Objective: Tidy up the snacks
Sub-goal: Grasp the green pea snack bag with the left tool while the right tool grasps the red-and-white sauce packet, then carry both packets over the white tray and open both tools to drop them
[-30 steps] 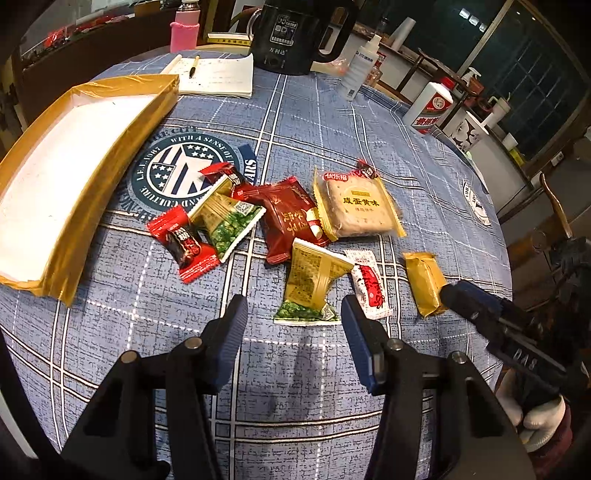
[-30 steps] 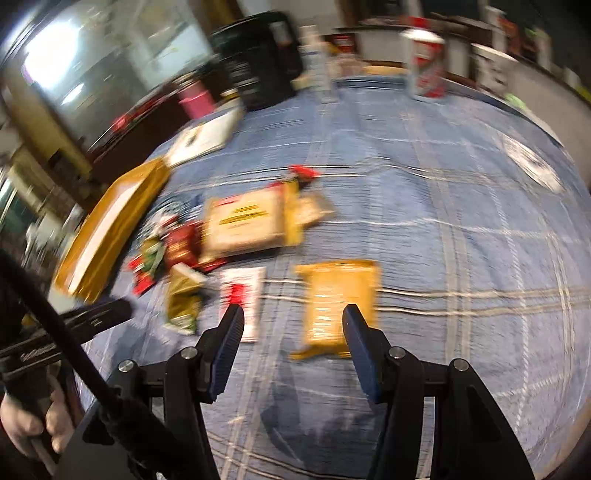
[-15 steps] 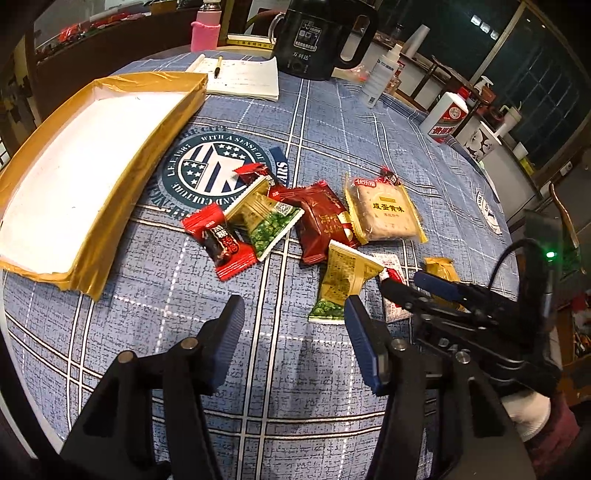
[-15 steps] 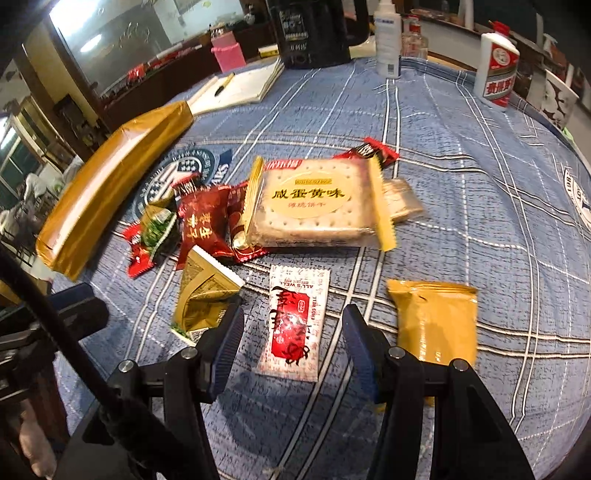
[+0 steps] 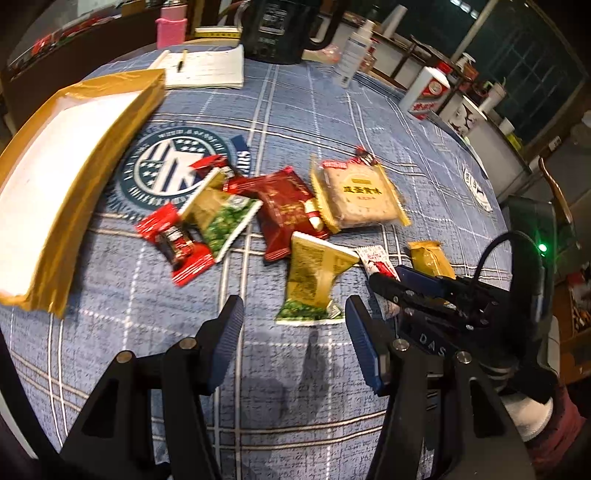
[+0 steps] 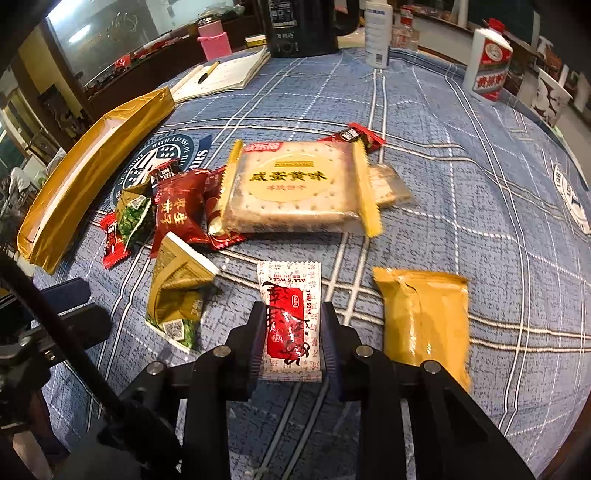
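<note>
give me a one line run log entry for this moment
right gripper: jaws just closed on white-and-red sachet | left gripper: open, above green-and-gold packet | gold tray: no snacks

Blue plaid woven cloth [image 6: 461, 155] over desk, matt & rough. Red-and-white sachet [image 6: 291, 317]: glossy plastic film. Plain yellow packet [image 6: 421, 317]: shiny crinkled foil. Gold-edged flat box [image 5: 122, 114]: glossy wrap, matt white inside. Black tool [image 6: 293, 334]: matt plastic, metal bolts.

At the top of the frame stands a black kettle [image 6: 301, 27], with a pink cup [image 6: 214, 40] and an open notebook [image 6: 225, 75] carrying a pen [image 6: 207, 72] to its left. A white spray bottle [image 6: 377, 33] and a white-and-red bottle [image 6: 488, 64] stand to its right, all on the blue plaid tabletop [image 6: 480, 177].
</note>
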The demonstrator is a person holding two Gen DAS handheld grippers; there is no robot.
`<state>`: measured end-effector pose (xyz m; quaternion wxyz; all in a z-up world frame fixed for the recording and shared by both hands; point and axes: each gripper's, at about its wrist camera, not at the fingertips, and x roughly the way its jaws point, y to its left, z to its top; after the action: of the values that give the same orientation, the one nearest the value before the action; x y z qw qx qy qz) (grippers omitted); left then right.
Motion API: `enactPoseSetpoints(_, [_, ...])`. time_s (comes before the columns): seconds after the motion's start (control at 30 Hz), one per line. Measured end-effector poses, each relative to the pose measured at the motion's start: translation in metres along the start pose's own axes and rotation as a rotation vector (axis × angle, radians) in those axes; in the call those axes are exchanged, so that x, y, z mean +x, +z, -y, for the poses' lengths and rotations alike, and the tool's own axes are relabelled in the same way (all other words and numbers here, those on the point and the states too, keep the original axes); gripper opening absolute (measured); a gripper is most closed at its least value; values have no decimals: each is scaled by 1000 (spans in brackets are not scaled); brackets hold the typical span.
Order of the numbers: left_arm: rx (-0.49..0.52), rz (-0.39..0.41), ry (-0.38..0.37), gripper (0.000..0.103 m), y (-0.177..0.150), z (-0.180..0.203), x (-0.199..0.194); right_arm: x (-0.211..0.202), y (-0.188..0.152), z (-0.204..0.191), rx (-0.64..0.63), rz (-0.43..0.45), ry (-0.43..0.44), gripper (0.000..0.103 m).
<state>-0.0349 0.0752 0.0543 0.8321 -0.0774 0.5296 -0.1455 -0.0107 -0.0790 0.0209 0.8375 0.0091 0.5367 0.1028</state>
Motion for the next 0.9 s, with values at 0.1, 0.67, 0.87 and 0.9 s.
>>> enactPoseSetpoints(0.1, [34,-8,3,59,7,8,10,-3,-5,4,17,-6,-4,28])
enactPoseSetpoints(0.67, [143,-45,70,31,9,37,47,-18,-22,5,15,-6,-7,28])
enactPoseSetpoints(0.87, [109,-11,57,31,4,31,28,-20,-22,0,-11,3,-18,28])
enactPoseSetpoints(0.9, [100,-6,54,31,4,29,25,-20,-22,-1,-15,3,-18,28])
